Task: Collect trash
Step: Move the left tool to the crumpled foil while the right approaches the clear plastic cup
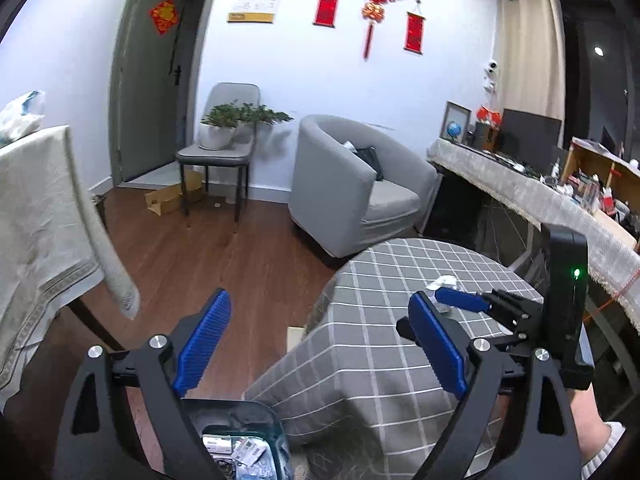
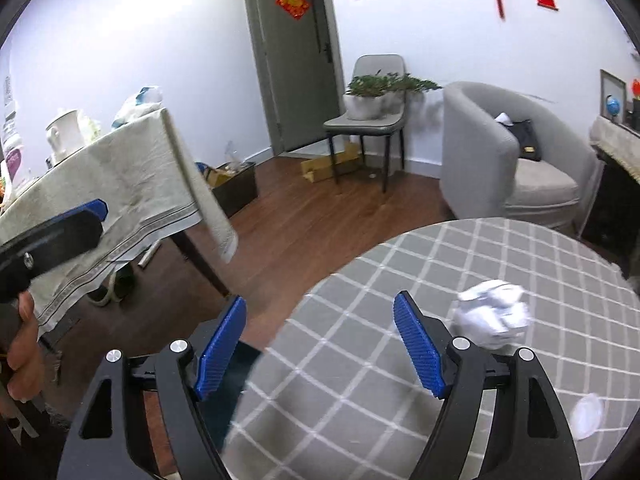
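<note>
A crumpled white paper ball (image 2: 494, 317) lies on the round table with the grey checked cloth (image 2: 400, 360), just right of my right gripper (image 2: 320, 350), which is open and empty over the table's left edge. The paper also shows in the left wrist view (image 1: 442, 283), behind the right gripper's blue finger (image 1: 460, 300). A small white lid-like scrap (image 2: 587, 416) lies nearer on the cloth. My left gripper (image 1: 320, 344) is open and empty above a dark bin (image 1: 240, 440) holding several paper scraps, on the floor left of the table.
A larger table with a beige cloth (image 2: 120, 184) stands at the left. A grey armchair (image 2: 516, 156) and a chair with a potted plant (image 2: 372, 100) stand at the back. A long cluttered sideboard (image 1: 540, 200) runs along the right. Cardboard (image 2: 328, 164) lies on the wooden floor.
</note>
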`<action>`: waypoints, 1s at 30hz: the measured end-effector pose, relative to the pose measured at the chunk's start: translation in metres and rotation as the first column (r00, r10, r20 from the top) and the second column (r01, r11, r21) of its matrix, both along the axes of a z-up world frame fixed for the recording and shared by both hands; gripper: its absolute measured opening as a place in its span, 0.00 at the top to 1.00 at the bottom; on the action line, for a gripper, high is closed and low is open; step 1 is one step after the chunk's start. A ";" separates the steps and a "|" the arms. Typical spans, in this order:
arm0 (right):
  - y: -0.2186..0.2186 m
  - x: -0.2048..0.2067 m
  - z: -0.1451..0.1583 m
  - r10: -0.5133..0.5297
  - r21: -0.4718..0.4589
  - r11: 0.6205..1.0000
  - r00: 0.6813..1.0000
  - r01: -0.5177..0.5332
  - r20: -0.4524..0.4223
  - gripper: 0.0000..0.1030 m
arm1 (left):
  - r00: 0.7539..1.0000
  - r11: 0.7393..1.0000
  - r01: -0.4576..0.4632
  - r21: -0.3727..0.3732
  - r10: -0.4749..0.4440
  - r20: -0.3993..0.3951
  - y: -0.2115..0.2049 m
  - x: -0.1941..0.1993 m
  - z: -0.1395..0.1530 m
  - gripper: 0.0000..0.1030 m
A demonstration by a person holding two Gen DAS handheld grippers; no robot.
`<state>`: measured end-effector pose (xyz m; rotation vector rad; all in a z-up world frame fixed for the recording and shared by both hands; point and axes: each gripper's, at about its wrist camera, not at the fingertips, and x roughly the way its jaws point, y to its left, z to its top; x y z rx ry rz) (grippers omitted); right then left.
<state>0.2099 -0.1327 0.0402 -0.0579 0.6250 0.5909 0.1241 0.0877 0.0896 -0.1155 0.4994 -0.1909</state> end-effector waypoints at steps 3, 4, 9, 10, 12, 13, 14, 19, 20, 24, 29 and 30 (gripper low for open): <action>-0.018 0.006 0.002 -0.026 0.005 1.000 1.000 0.026 0.007 0.25 | 1.000 1.000 0.024 -0.008 -0.024 -0.006 -0.015 0.008 0.000 0.10; -0.025 0.008 0.002 -0.036 0.006 0.999 0.999 0.036 0.010 0.25 | 0.999 0.999 0.033 -0.015 -0.033 -0.009 -0.020 0.013 0.000 0.10; -0.052 0.012 0.002 -0.081 -0.019 0.997 0.996 0.081 0.022 0.25 | 0.996 0.996 0.086 0.020 -0.086 -0.007 -0.049 0.027 -0.002 0.08; -0.058 0.013 0.002 -0.089 -0.020 0.996 0.996 0.090 0.020 0.25 | 0.996 0.995 0.091 0.038 -0.091 -0.010 -0.055 0.031 -0.004 0.08; -0.071 0.015 0.001 -0.107 -0.020 0.994 0.994 0.107 0.014 0.25 | 0.995 0.994 0.097 0.042 -0.096 -0.025 -0.063 0.039 -0.008 0.08; -0.075 0.015 0.000 -0.114 -0.024 0.993 0.993 0.115 0.013 0.25 | 0.994 0.995 0.102 0.022 -0.101 -0.035 -0.067 0.045 -0.011 0.08; -0.081 0.016 -0.001 -0.125 -0.033 0.992 0.992 0.125 0.011 0.25 | 0.993 0.994 0.106 0.013 -0.106 -0.042 -0.069 0.047 -0.013 0.08; -0.105 0.018 -0.008 -0.154 -0.069 0.986 0.988 0.154 0.000 0.25 | 0.987 0.991 0.134 -0.007 -0.134 -0.083 -0.090 0.063 -0.026 0.08; -0.111 0.019 -0.010 -0.160 -0.077 0.984 0.987 0.158 -0.008 0.25 | 0.986 0.990 0.138 0.001 -0.137 -0.092 -0.094 0.066 -0.029 0.08; -0.126 0.026 -0.017 -0.173 -0.097 0.981 0.984 0.168 -0.048 0.25 | 0.974 0.985 0.175 -0.006 -0.174 -0.144 -0.108 0.078 -0.040 0.08; -0.135 0.028 -0.026 -0.176 -0.141 0.976 0.982 0.165 -0.068 0.25 | 0.971 0.981 0.187 0.042 -0.178 -0.157 -0.127 0.090 -0.048 0.07; -0.136 0.027 -0.027 -0.175 -0.154 0.975 0.982 0.163 -0.068 0.25 | 0.970 0.981 0.189 0.041 -0.180 -0.161 -0.128 0.092 -0.049 0.07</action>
